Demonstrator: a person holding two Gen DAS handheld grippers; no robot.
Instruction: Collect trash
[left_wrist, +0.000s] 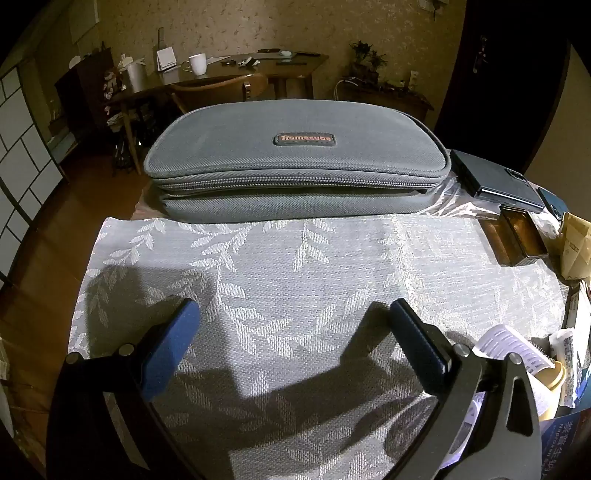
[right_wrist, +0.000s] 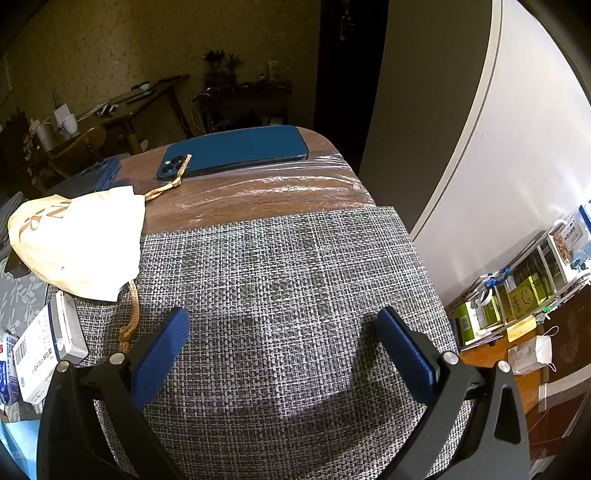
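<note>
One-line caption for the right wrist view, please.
Open right gripper above a grey woven placemat; cream drawstring pouch at its left, blue phone beyond.

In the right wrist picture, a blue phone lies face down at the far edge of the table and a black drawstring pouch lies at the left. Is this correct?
Not quite. In the right wrist view the drawstring pouch is cream, not black. The blue phone does lie face down at the table's far edge.
</note>
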